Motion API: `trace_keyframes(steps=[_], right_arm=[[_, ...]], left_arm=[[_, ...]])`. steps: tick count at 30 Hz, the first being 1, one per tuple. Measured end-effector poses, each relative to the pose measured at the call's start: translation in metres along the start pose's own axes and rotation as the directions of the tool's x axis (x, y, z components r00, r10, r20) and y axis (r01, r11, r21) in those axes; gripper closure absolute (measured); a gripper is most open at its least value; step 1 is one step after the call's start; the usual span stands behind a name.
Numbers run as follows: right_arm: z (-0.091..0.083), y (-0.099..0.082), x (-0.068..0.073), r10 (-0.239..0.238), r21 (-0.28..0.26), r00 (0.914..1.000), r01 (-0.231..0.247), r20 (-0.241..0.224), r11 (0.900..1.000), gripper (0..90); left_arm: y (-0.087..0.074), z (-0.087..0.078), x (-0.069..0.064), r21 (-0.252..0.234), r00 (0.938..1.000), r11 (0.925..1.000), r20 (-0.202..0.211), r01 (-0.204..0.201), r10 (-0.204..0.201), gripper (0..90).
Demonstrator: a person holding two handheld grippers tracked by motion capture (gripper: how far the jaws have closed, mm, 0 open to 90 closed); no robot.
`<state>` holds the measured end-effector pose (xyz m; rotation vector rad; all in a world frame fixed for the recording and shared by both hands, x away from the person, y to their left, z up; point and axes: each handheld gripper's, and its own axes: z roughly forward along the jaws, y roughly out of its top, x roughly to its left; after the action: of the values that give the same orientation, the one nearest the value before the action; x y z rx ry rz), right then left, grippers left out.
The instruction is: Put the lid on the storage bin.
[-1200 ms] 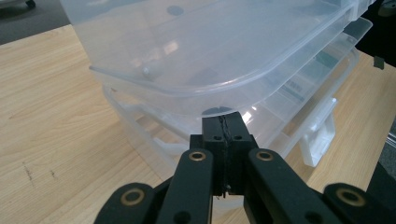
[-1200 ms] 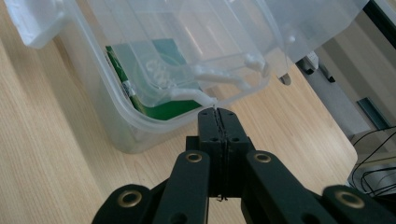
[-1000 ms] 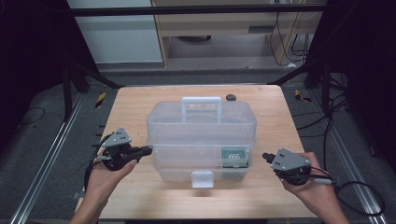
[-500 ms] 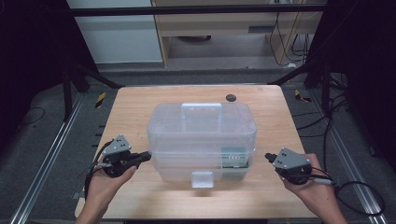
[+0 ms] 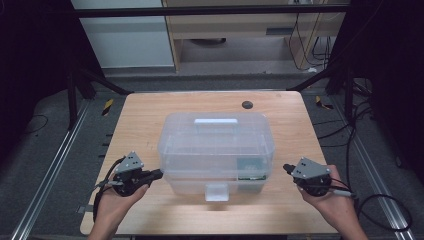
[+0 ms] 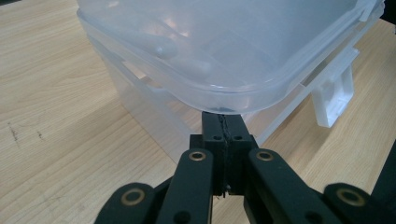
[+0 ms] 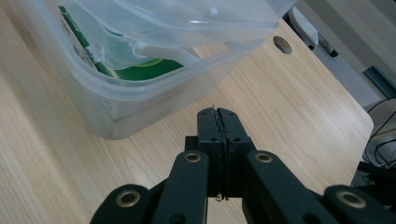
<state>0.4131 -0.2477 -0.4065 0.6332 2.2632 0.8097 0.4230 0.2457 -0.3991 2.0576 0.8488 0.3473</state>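
Note:
A clear plastic storage box (image 5: 216, 150) with a lid, a top handle (image 5: 215, 121) and a white front latch (image 5: 216, 191) stands in the middle of the wooden table (image 5: 150, 120). A green-printed pack (image 7: 135, 70) lies inside its right end. My left gripper (image 5: 159, 173) sits at the box's left front corner, jaws shut and empty, tips just under the lid's rim (image 6: 219, 105). My right gripper (image 5: 286, 168) is shut and empty too, a short way off the box's right side (image 7: 116, 116).
A round dark hole (image 5: 247, 105) sits in the table behind the box. Metal rails run along both sides of the table, and cables lie on the floor at the right. A cabinet stands beyond the far edge.
Both hands have sunk a little toward the table and drifted slightly nearer the box's sides. The box has not moved and both jaws stay shut.

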Motion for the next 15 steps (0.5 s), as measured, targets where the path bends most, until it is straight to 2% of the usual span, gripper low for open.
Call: trace_keyframes(steps=[4, 8, 10, 15], right_arm=[[0.005, -0.003, -0.002, 0.015, -0.002, 0.9999, -0.015, -0.004, 0.9999, 89.2], [0.009, -0.006, -0.004, 0.026, -0.001, 0.9996, -0.026, -0.003, 0.9997, 89.2], [0.011, -0.008, -0.005, 0.034, -0.002, 0.9994, -0.034, -0.002, 0.9994, 89.2], [0.014, -0.011, -0.008, 0.053, 0.004, 0.9986, -0.053, 0.008, 0.9986, 89.2]], left_arm=[[-0.003, 0.0, -0.002, 0.027, 0.9999, 0.9996, -0.012, -0.01, 0.011, 89.9], [-0.009, -0.002, -0.003, 0.074, 0.9977, 0.9963, -0.047, -0.044, 0.048, 89.6], [-0.014, -0.006, -0.001, 0.073, 0.9982, 0.9967, -0.045, -0.036, 0.039, 89.3], [-0.017, -0.015, 0.009, 0.062, 0.9966, 0.9976, -0.074, -0.033, 0.037, 87.6]])
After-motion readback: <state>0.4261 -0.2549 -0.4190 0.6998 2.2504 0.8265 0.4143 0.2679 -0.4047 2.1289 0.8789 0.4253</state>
